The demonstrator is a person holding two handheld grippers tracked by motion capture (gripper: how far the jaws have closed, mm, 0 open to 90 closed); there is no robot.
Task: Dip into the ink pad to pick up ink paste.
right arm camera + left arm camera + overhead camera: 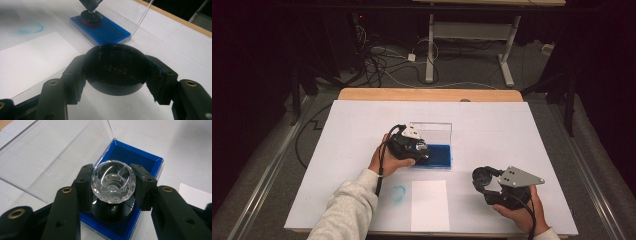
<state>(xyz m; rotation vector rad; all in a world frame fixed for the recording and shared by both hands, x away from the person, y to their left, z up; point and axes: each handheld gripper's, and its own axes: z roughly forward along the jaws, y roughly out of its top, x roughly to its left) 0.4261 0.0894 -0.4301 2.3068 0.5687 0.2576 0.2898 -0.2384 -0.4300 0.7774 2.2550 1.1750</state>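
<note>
My biggest worry is the faceted crystal stopper (113, 181), pinched in my left gripper (113, 185) over the black jar (112, 210) on the blue tray (150, 163): slick facets could squirt it free. My right gripper (115, 75) clamps the black lid (115, 68) near the table's front edge, well apart. I count one clear cover (435, 131), one tray, one paper sheet (430, 205), one jar, one lid, one stopper.

Crystal (113, 182) clear, faceted, on a black base (112, 211). Tray (150, 163) bright blue, case lid (50, 152) clear. Cap (115, 71) glossy black. Both grippers' jaws black. Sheet (362, 130) white with a faint blue ring smudge (398, 193); paper (430, 205) plain white. Table edge (427, 94) light wood.
</note>
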